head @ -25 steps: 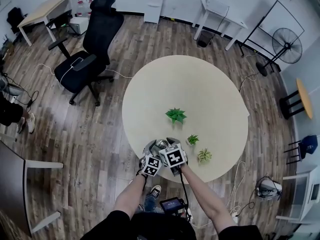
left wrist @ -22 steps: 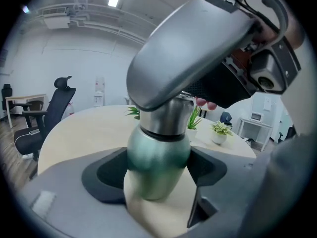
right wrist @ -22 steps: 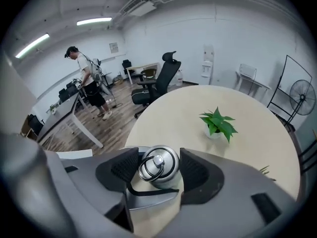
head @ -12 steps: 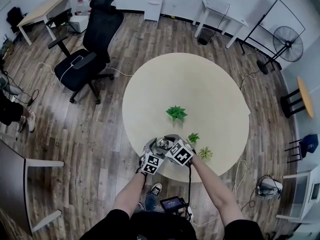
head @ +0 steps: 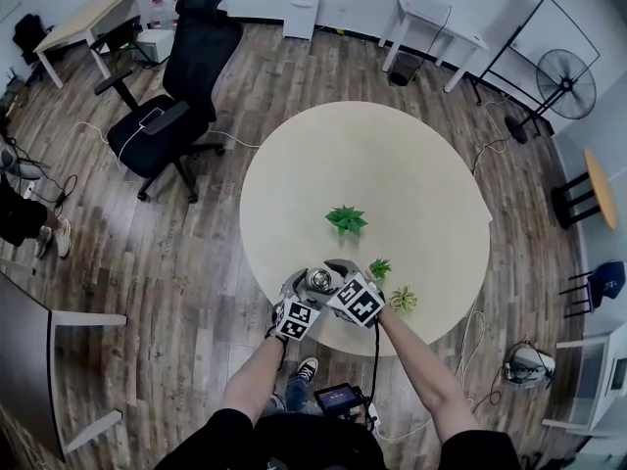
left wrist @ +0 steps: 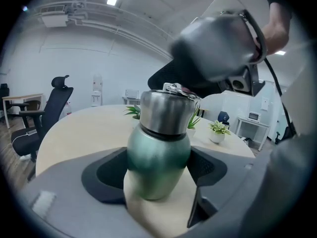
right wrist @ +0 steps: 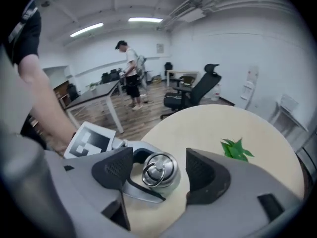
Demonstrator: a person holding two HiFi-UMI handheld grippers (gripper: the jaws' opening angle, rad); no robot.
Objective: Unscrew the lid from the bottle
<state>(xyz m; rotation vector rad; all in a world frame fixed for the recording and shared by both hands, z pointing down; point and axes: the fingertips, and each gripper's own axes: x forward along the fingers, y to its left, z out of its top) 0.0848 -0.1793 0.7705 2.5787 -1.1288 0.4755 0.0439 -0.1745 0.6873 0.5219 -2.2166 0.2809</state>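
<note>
Now: bottle clamped, right jaws off the lid

Bottle [left wrist: 157, 150] is held upright at the table's [head: 392, 164] near edge, its green body clamped by the left gripper [left wrist: 161, 171]. Right gripper [right wrist: 161, 175] jaws have just been opened wide; the steel lid [right wrist: 159, 167] sits between them, untouched by the pads. Plants [head: 378, 269] are seen beyond, and a chair [head: 181, 76] farther off.

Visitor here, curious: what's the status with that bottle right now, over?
Left gripper clamped on green bottle body. Right gripper jaws just opened, straddling the steel lid, not touching. Lid still on. Nearest plant stands clear.
</note>
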